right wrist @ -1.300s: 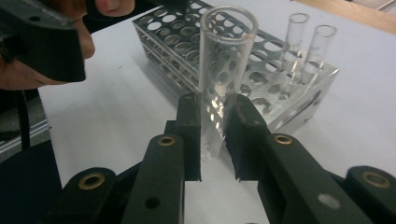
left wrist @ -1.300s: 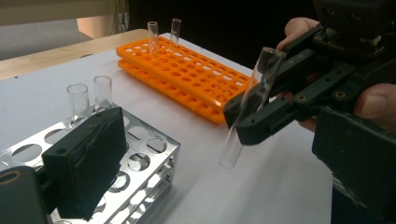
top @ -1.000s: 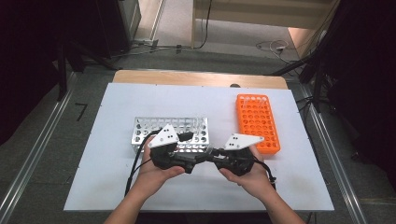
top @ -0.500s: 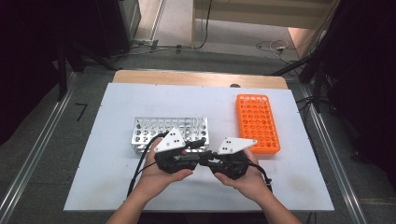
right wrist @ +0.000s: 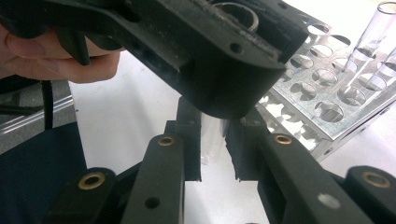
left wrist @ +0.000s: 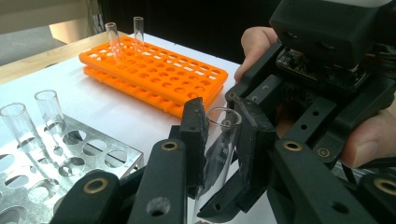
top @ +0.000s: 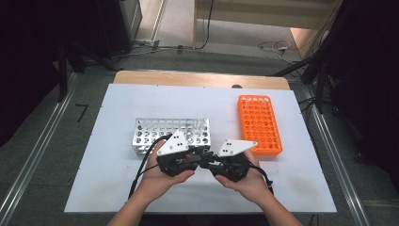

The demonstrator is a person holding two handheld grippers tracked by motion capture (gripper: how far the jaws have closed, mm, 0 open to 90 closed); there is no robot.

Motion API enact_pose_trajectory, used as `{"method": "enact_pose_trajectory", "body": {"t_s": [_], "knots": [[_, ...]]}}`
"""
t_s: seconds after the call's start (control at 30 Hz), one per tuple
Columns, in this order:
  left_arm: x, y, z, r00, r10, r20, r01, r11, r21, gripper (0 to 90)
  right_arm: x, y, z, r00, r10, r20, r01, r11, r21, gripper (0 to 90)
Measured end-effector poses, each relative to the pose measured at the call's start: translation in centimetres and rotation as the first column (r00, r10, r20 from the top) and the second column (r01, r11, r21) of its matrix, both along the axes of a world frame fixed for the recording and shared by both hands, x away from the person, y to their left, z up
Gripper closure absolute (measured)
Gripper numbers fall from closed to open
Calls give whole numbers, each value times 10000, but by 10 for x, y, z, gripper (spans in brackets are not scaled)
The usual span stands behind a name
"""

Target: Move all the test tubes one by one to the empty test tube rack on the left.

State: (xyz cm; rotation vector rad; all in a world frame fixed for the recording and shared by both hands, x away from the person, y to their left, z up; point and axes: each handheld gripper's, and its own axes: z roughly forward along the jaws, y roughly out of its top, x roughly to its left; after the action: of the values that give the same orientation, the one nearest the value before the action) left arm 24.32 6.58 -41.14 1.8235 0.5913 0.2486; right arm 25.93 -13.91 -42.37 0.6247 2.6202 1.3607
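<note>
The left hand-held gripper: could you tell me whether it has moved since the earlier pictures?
Yes: the left hand-held gripper has slid slightly nearer the person, away from the metal rack.

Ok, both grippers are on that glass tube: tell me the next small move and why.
Probably open the right gripper and draw it back. The left gripper has just closed on the glass tube, so both grip it; releasing one completes the handover toward the orange rack.

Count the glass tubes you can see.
5: one tube gripped between both tongs, two upright in the orange rack at its far end, two upright in the metal rack. Others may be hidden.
</note>
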Motion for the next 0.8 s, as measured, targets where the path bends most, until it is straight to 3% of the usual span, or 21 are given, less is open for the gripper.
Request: {"method": "enact_pose_trajectory", "body": {"t_s": [0.37, 0.47, 0.63, 0.73, 0.8], "knots": [[3, 3, 2, 9999, 163, -2, -163, 9997, -204, 751, 1, -3, 1, 9999, -8, 107, 6, 9998, 218, 711], [5, 5, 4, 9994, 355, -18, -355, 9991, -225, 751, 2, -7, 2, 9999, 66, 100, -70, 9991, 409, 581], [8, 9, 7, 9984, 564, 30, -563, 9979, -309, 751, 4, -15, 6, 9988, -143, 462, 106, 9967, 801, 291], [11, 11, 9, 9976, 693, 33, -691, 9969, -384, 751, 7, -20, 6, 9991, -168, 390, 134, 9962, 863, 91], [12, 13, 9, 9972, 743, 35, -740, 9963, -432, 751, 9, -24, 5, 9990, -146, 422, 106, 9956, 936, 39]]}}
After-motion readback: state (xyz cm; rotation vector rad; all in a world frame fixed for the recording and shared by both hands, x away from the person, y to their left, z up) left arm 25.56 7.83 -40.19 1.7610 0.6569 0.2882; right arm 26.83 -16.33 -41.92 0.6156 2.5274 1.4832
